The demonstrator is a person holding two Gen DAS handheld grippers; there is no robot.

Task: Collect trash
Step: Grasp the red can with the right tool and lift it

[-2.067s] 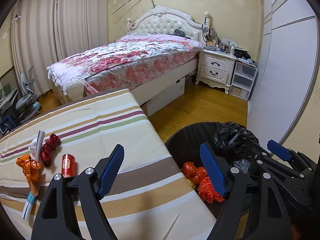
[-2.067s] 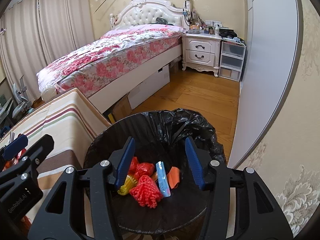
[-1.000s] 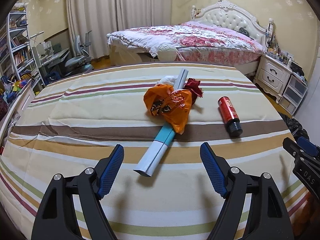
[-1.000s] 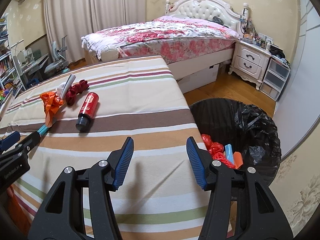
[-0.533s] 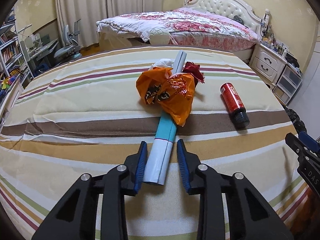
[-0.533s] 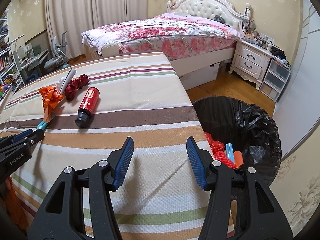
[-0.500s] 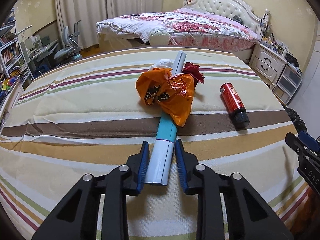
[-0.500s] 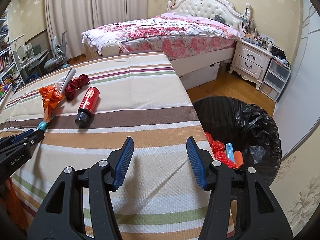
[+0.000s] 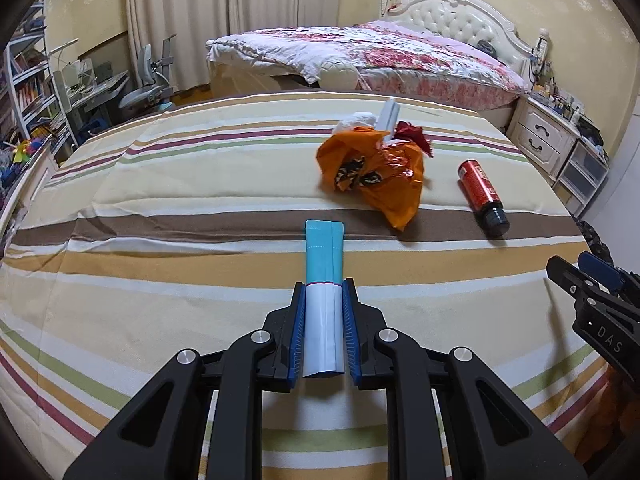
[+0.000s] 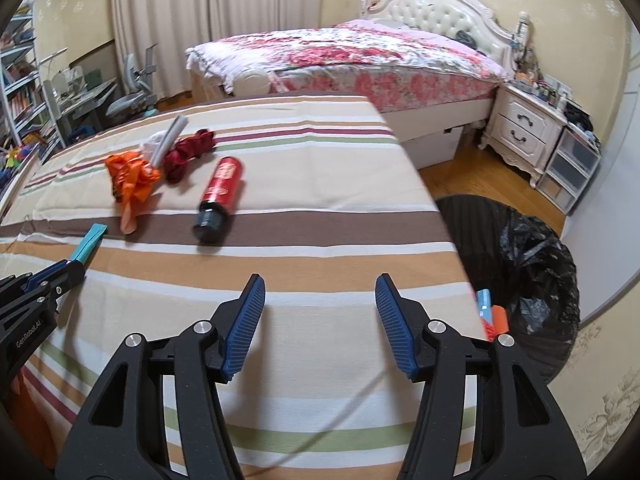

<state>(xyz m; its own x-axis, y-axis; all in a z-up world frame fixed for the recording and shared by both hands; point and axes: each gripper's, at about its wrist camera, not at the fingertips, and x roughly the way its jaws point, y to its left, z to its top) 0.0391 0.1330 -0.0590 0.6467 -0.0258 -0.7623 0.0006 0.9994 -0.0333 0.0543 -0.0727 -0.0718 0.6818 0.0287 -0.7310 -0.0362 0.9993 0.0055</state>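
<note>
Clamped on the white end of a flat white-and-teal tube (image 9: 323,300): left gripper (image 9: 323,298), pads squeezing both edges, teal end jutting forward over the striped tabletop (image 9: 160,280). Lifted or still resting, impossible to tell. Looks light, thin and a little pliable, likely to droop or twist if carried by one tip; smooth skin, so a hold nearer the middle seems safer than this end grip.

Beyond the tube's teal end: crumpled orange plastic bag (image 9: 374,172), soft, weightless, fit to be pinched anywhere on a fold. Behind the bag, a pale rolled stick (image 9: 389,114) with white paper and a dark red scrunched wrapper (image 9: 414,136). Right of the bag, a red can with black cap (image 9: 480,192) on its side, rigid, round, apt to roll; best taken across the body.

Empty, jaws parted: right gripper (image 10: 320,312), over the cloth's near edge. Right of it, on the floor, a black-lined bin (image 10: 520,264) already holding scraps.

Against a second ago: left jaws gone from wide apart to pressed on the tube, tube drawn clear of the bag it lay under; right jaws slightly wider.
</note>
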